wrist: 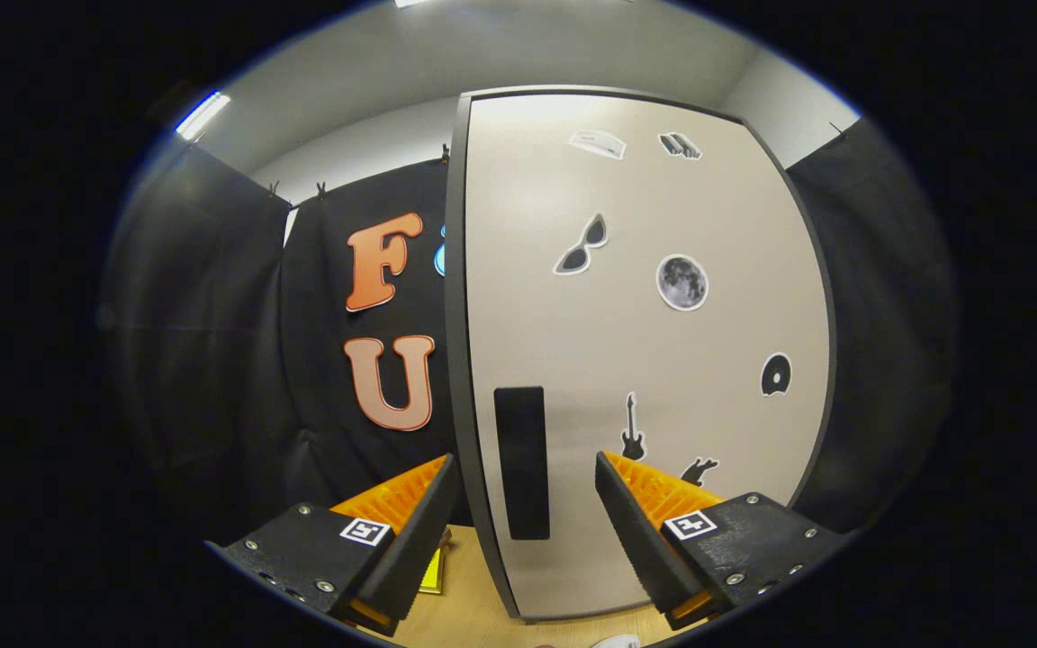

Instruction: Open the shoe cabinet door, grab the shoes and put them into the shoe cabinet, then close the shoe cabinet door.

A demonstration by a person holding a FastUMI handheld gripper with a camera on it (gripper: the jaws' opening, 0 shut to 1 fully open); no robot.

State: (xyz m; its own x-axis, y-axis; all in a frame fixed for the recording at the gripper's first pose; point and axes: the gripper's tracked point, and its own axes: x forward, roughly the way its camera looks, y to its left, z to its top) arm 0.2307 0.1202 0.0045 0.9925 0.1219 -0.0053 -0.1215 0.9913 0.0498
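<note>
While spread wide, gripper (526, 477) straddles the door's (644, 360) left edge: left finger (410, 531) outside that edge, right finger (640, 531) in front of the pale door face, neither seen pressing on anything. Between the fingers, at twelve o'clock from the midpoint and just ahead, a dark upright handle (520, 461) set near the door's left edge. Door upright, pale with a dark rim, rising from a wooden floor (464, 612). Scattered over the door face, black-and-white stickers: guitar (632, 428) at one o'clock from the right fingertip, moon (682, 282) and sunglasses (582, 247) higher at twelve to one o'clock, a disc (776, 374) at two o'clock near the door's right edge. Below the left finger, at six o'clock, a small yellow thing (433, 571) on the floor, too hidden to name. At five o'clock from the right finger, a sliver of something white (617, 642), possibly a shoe, cannot tell. Beyond the door, black cloth wall (212, 360) at nine to ten o'clock.
</note>
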